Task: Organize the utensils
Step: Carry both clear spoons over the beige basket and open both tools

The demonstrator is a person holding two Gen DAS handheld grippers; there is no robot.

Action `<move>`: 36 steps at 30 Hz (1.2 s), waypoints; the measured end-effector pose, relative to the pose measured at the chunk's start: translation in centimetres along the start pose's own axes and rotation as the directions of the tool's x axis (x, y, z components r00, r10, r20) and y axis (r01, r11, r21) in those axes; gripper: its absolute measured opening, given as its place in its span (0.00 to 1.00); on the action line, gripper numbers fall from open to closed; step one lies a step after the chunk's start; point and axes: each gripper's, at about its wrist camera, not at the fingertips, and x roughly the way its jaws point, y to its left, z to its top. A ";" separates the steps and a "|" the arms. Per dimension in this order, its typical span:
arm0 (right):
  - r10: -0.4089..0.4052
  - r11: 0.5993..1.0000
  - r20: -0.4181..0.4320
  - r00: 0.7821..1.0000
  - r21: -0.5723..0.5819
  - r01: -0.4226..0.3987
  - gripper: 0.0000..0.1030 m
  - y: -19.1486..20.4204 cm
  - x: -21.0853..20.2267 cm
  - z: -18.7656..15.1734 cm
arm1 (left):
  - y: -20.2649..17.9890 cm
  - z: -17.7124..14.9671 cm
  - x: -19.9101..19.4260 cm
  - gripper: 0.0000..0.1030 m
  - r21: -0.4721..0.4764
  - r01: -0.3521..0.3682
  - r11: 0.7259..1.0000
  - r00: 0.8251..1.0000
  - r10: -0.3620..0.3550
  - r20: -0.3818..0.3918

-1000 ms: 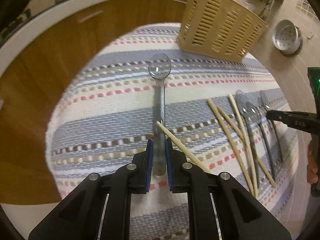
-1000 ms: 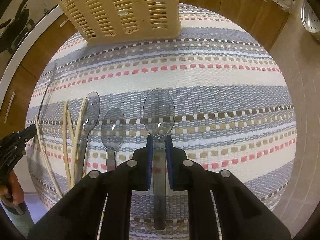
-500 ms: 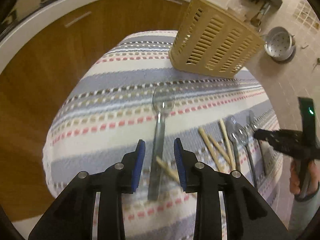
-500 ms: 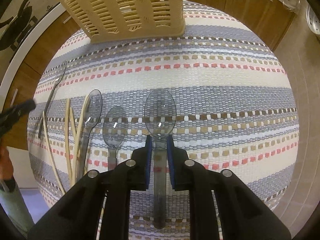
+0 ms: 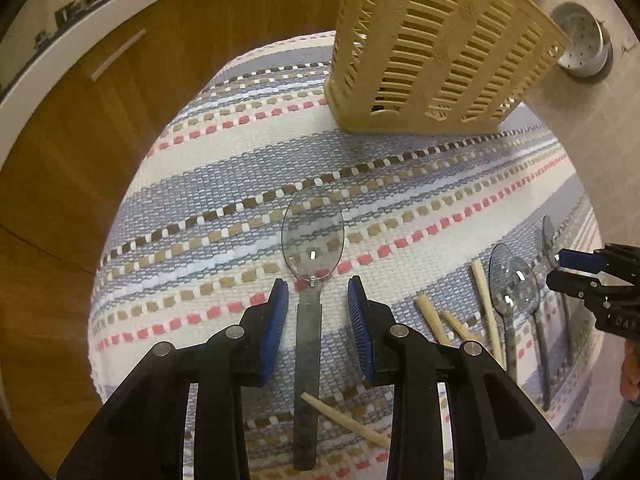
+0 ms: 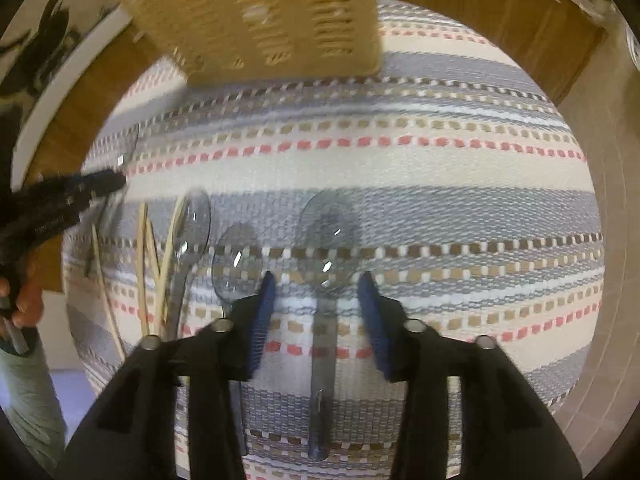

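The left gripper (image 5: 318,304) stands open over a clear plastic spoon (image 5: 310,280) that lies flat on the striped mat (image 5: 224,184); the blue pads sit on either side of the handle, apart from it. A wooden chopstick (image 5: 344,420) lies slanted across the lower end of that handle, toward the mat's near edge.

The right gripper (image 6: 316,312) has its jaws opening — another clear spoon (image 6: 326,264) lies between them on the mat, its handle free of both pads. This view is blurred, so fine detail is lost. Just to the left of it lie two more spoons (image 6: 234,258) side by side, and beside those a loose bunch of chopsticks (image 6: 154,264), all near the mat's left side in that view.

A beige slotted utensil basket (image 5: 436,48) stands at the far edge of the mat, upright. Off the mat's far right corner in the left view, a metal strainer (image 5: 584,46) sits on the tiled floor.
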 end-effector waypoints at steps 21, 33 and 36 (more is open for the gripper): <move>-0.031 0.996 0.237 0.971 -0.076 0.050 0.10 2.5 -4.7 -1.4 | -2.5 -1.5 -5.9 0.09 -0.039 -0.004 0.999 0.948 0.016 0.319; 0.089 0.994 0.519 0.850 -0.105 -0.040 0.10 3.9 -11.6 0.0 | -3.0 0.3 -13.6 0.09 -0.001 0.170 0.985 0.739 -0.127 0.662; 0.126 0.992 0.607 0.785 -0.101 -0.081 0.10 3.5 -13.8 0.8 | -3.7 1.6 -15.0 0.09 0.027 0.200 0.979 0.680 -0.159 0.716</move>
